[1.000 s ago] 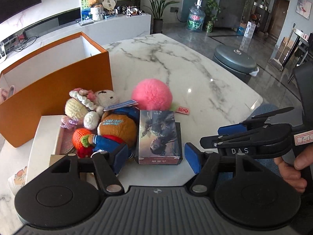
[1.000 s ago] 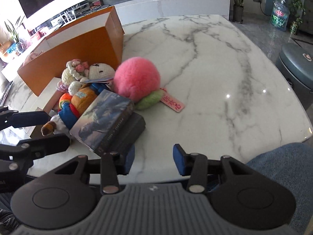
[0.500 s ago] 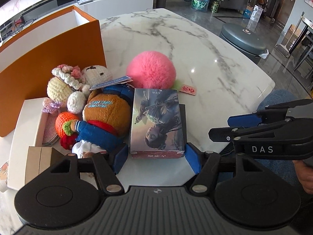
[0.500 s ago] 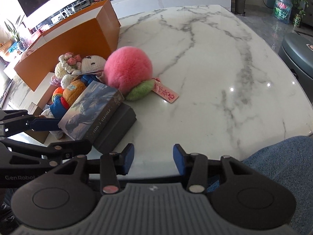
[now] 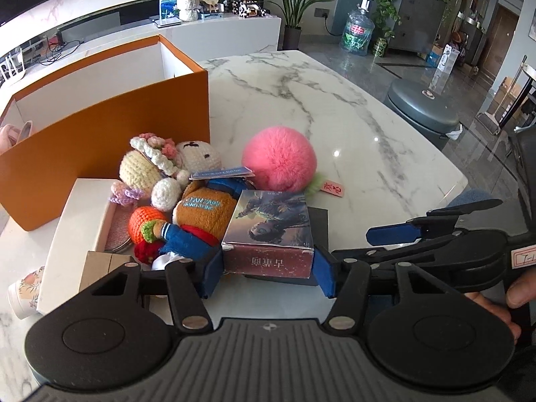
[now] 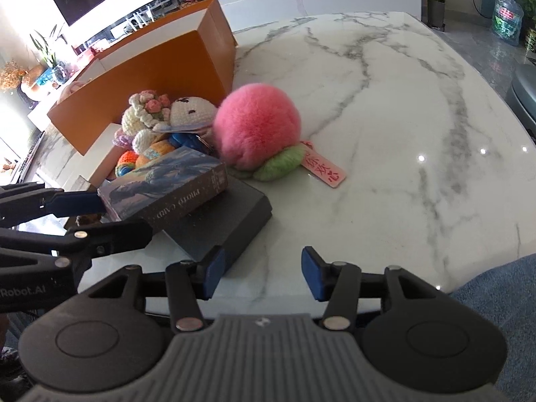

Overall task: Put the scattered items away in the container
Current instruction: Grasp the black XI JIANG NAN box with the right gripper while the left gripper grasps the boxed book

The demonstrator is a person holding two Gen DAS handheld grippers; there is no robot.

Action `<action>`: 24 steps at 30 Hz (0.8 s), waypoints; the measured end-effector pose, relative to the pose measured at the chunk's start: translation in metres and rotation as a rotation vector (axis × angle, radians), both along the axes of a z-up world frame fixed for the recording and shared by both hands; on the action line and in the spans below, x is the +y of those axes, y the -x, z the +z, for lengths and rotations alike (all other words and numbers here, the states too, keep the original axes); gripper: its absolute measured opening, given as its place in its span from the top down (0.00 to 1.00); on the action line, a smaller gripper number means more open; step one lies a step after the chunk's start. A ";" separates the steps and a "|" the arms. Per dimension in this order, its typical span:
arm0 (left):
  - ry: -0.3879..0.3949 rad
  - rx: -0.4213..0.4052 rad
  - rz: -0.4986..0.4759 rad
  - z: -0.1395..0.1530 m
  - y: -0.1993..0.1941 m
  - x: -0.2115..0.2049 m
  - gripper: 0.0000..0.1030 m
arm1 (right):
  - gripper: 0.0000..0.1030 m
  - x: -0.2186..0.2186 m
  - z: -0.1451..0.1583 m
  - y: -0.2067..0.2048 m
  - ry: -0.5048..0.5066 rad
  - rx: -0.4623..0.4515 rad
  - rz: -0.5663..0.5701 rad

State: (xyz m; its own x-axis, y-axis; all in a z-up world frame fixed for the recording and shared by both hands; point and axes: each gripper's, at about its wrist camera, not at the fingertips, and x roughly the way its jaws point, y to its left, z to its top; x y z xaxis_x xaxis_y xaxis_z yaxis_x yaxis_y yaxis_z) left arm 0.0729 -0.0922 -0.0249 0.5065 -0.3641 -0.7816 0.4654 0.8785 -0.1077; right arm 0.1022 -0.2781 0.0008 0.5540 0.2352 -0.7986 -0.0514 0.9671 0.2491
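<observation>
A photo card box (image 5: 271,221) lies on a flat black box (image 6: 227,221) near the front edge of the marble table (image 5: 335,107). My left gripper (image 5: 268,273) is closing around its near end, and both blue pads touch its sides. Beside it sit a pink pompom (image 5: 279,157), an orange plush toy (image 5: 201,214) and crochet dolls (image 5: 144,171). The orange container (image 5: 100,140) stands open behind them at the left. My right gripper (image 6: 258,273) is opening over the table edge with nothing between its fingers; its left finger is next to the black box's corner.
A white box (image 5: 67,227) with a small carton lies left of the toys, and a patterned cup (image 5: 23,294) lies on its side beside it. A pink tag (image 6: 323,169) trails from the pompom. A grey bin (image 5: 422,107) stands on the floor past the table's right edge.
My left gripper came forward until its fingers flank the card box, and the jaws narrowed onto it. The right gripper's jaws widened and it edged closer to the black box.
</observation>
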 end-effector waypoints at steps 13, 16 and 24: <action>0.048 -0.055 0.037 0.033 0.006 0.018 0.37 | 0.14 0.039 -0.002 -0.025 0.144 -0.037 0.284; 0.041 -0.073 0.058 0.040 0.005 0.025 0.37 | 0.12 0.047 -0.002 -0.031 0.235 -0.064 0.371; 0.005 -0.096 0.168 0.049 -0.001 0.053 0.37 | 0.12 0.051 -0.011 -0.047 0.312 -0.054 0.540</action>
State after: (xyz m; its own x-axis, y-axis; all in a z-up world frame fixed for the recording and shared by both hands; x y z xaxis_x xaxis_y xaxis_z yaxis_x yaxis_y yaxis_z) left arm 0.0738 -0.0391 0.0240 0.6325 -0.2724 -0.7251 0.3210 0.9441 -0.0747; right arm 0.1494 -0.2275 -0.0099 0.4636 0.2537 -0.8489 -0.5576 0.8282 -0.0570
